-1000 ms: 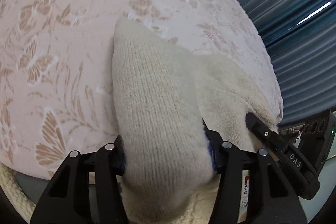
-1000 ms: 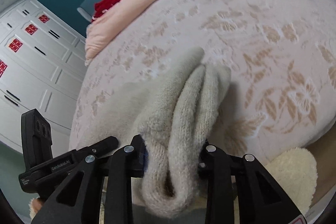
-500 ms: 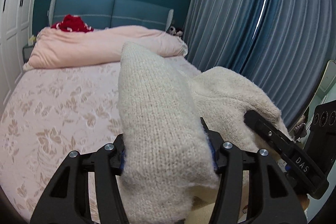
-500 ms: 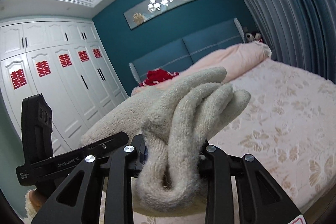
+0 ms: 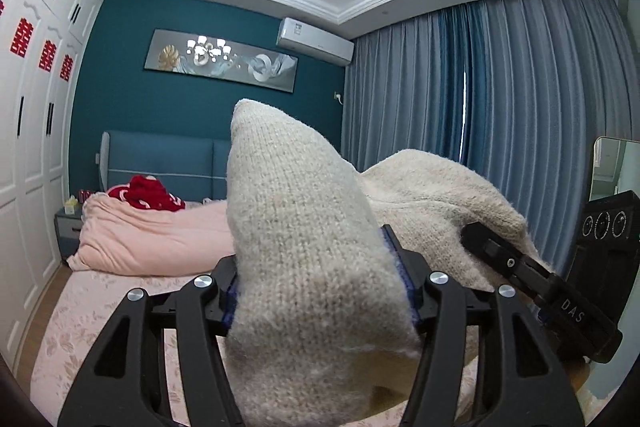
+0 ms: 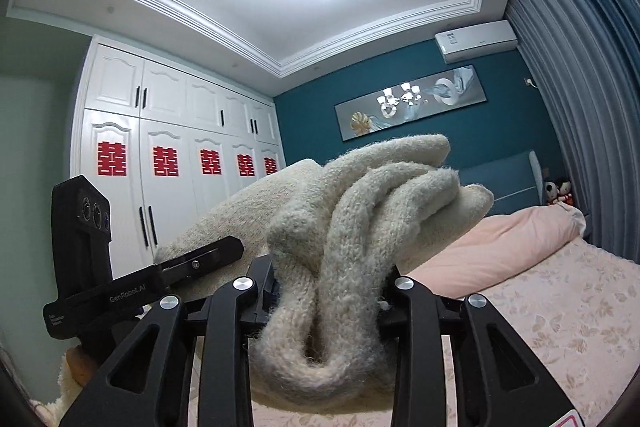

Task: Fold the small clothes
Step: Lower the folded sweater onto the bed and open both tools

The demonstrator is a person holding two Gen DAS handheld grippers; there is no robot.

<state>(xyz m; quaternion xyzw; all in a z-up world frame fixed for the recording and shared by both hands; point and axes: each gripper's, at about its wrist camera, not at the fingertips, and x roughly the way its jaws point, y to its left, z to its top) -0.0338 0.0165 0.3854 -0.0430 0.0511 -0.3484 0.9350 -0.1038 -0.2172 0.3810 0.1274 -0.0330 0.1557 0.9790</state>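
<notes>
A cream knitted garment (image 5: 296, 207) hangs stretched between both grippers, lifted off the bed. My left gripper (image 5: 320, 287) holds a thick fold of it. The knit fills the whole gap, both pads press on it, and the jaws are opening slightly. In the right wrist view, my right gripper (image 6: 330, 283) is shut on a bunched, rolled edge of the same garment (image 6: 380, 195). The right gripper's finger (image 5: 500, 255) shows at the left view's right side, against the knit. The left gripper's finger (image 6: 192, 267) shows at the right view's left side. Both grippers point level across the room.
The bed (image 5: 80, 327) with a pink floral cover lies below and ahead. A pink duvet (image 5: 152, 231) and a red item (image 5: 148, 193) sit by the blue headboard. White wardrobes (image 6: 180, 187) line the left wall, blue curtains (image 5: 500, 87) the right. A nightstand (image 5: 68, 227) stands beside the bed.
Both grippers rose and tilted from looking down at the bed to level, lifting the knit garment off the cover. Each grip on the garment held.
</notes>
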